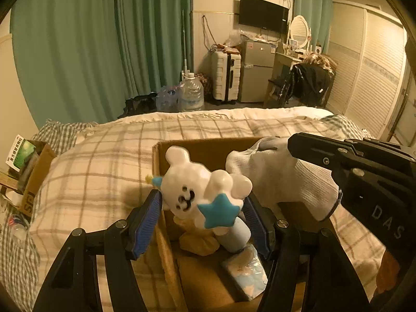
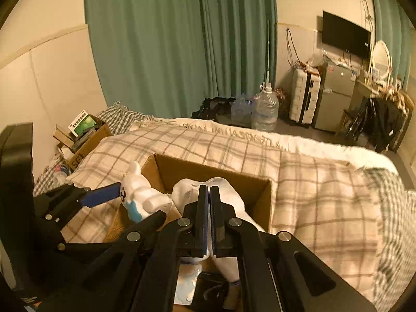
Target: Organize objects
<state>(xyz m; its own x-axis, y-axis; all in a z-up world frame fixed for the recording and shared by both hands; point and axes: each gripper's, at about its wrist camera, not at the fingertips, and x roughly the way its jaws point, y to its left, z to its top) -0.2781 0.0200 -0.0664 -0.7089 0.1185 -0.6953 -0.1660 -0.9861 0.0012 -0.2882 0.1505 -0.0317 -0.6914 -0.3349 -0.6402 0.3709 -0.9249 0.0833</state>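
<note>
My left gripper [image 1: 204, 208] is shut on a white bear toy [image 1: 197, 189] with a blue star, holding it over an open cardboard box [image 1: 205, 150] on the bed. The toy also shows in the right wrist view [image 2: 140, 197], above the box's left rim. My right gripper [image 2: 208, 192] is shut on a white sock [image 2: 192, 189] and holds it over the box [image 2: 215, 174]. The sock shows in the left wrist view [image 1: 280, 176] hanging from the right gripper [image 1: 293, 145]. Inside the box lie a wrapped packet [image 1: 247, 270] and tan items [image 1: 200, 241].
The box sits on a plaid blanket [image 1: 104, 156] on the bed. A second cardboard box [image 1: 28, 179] with packets stands at the bed's left. Beyond the bed are water jugs [image 1: 191, 93], a suitcase [image 1: 225, 75], a small fridge [image 1: 256, 70] and green curtains [image 1: 91, 44].
</note>
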